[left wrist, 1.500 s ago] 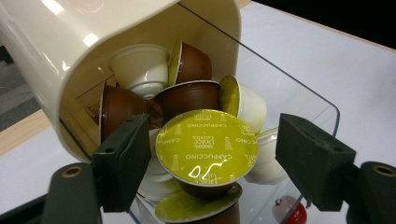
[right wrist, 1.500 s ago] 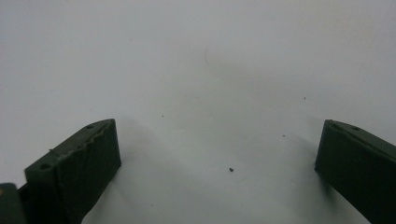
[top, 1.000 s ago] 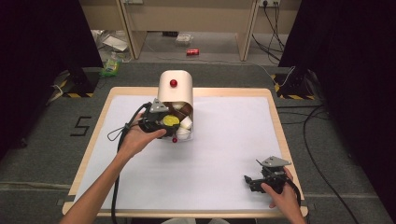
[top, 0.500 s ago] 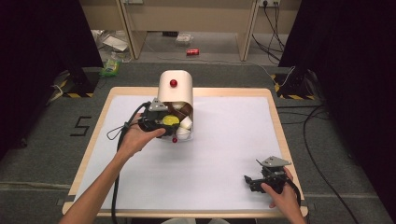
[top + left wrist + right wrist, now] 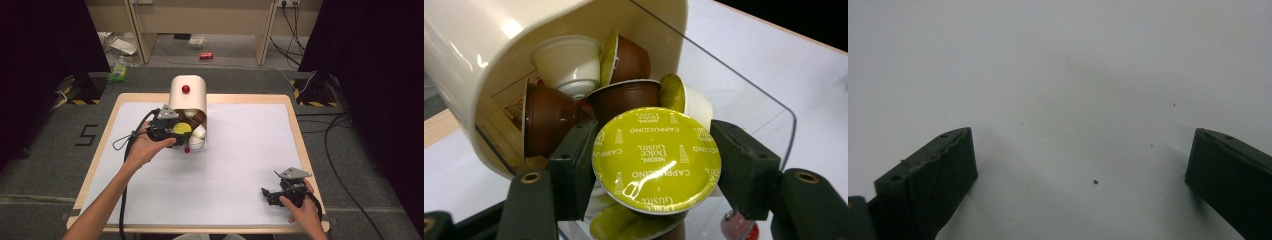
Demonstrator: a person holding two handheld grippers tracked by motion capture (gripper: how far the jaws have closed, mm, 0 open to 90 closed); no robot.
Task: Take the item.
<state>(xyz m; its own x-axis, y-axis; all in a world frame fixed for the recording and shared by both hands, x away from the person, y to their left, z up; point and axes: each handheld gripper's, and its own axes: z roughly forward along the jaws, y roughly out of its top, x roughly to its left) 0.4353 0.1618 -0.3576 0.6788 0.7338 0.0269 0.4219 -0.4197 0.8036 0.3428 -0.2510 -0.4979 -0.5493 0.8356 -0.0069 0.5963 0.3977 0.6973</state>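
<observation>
Left gripper view: we see our left gripper [image 5: 656, 165] clamped on a green-lidded capsule [image 5: 656, 159] at the mouth of the cream dispenser [image 5: 499, 55]. Our right gripper [image 5: 1080, 165] gapes wide, empty, over the white table [image 5: 1073, 75].

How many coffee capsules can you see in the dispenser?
6 in the left gripper view: the green-lidded capsule clamped by the left gripper, three brown, two white. More may be hidden inside the dispenser.
</observation>
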